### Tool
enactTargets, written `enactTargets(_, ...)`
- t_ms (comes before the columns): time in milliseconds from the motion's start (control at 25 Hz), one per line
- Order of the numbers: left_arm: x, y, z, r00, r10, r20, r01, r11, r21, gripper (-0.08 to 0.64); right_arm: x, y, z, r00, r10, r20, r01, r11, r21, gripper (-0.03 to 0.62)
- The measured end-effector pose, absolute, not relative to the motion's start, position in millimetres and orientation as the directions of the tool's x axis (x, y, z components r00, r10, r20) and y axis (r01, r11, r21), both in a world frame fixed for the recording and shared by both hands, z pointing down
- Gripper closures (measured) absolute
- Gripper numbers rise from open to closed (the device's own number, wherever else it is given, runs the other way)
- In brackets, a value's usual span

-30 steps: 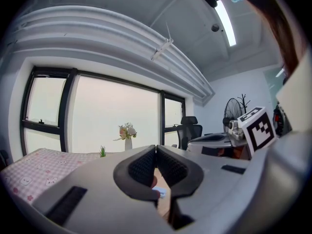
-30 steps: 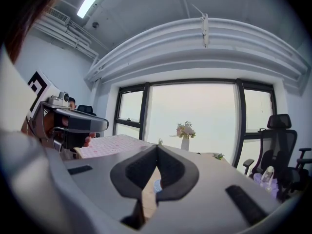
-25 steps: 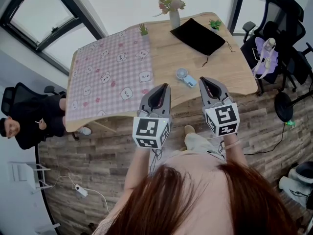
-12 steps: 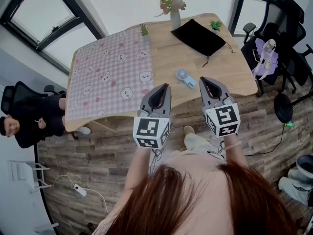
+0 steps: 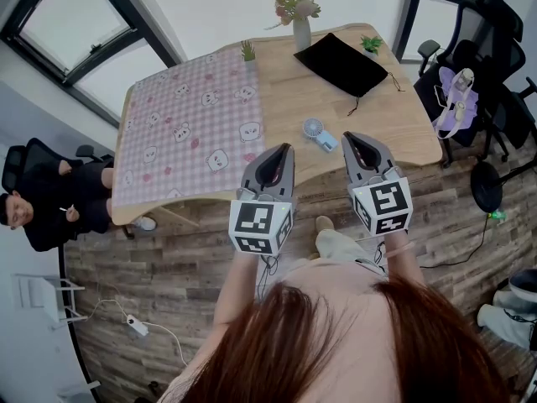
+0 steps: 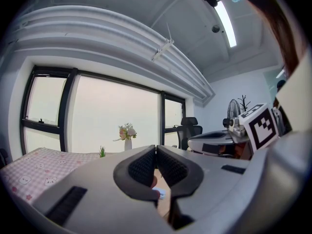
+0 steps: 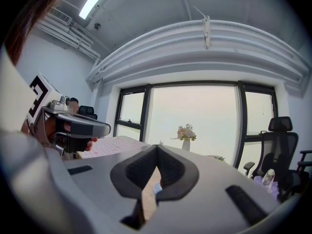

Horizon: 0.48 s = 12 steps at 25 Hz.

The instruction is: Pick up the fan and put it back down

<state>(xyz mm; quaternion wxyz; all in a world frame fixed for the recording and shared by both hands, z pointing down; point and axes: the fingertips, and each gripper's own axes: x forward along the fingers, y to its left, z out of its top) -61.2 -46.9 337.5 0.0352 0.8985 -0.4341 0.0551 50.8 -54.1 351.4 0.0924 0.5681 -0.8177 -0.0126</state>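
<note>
Fan [image 5: 315, 130]: lies flat on the bare wood of the table [image 5: 403, 112], near the front edge. It is to the right of the checked cloth [image 5: 185, 133] and well apart from the black pouch [image 5: 340, 61].
Left gripper [image 5: 282, 151]: jaws pressed together with nothing between them. It is held in the air short of the table edge, pointing almost level toward the table.
Right gripper [image 5: 351, 139]: jaws pressed together and empty. It is beside the left gripper, and in the head view its tip sits near the fan without touching it.
Change over the last second: none in either gripper; both keep the same place and aim as in the earlier head views. The fan has not moved. Only the seated person [image 5: 50, 208] at the left edge has shifted slightly.
Meaning for the task: judged as not yet begun, a standstill before the approach.
Next move calls for: one gripper spreads its jaws, advances over the table edge and comes down on the fan's handle.
Risk: the fan lies low and flat, so jaws that arrive closed would probably push it rather than grip it.
</note>
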Motion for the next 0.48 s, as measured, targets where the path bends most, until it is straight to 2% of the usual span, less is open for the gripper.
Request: enactTargets(480, -59.3, -45.1, 336.4, 0.62, -0.774, 0.129, -0.782, -0.623, 0.017, 0.548, 49.5, -52.1, 348.8, -0.342, -0.93, 0.134, -0.925, 0.358, 0.125, 0.592)
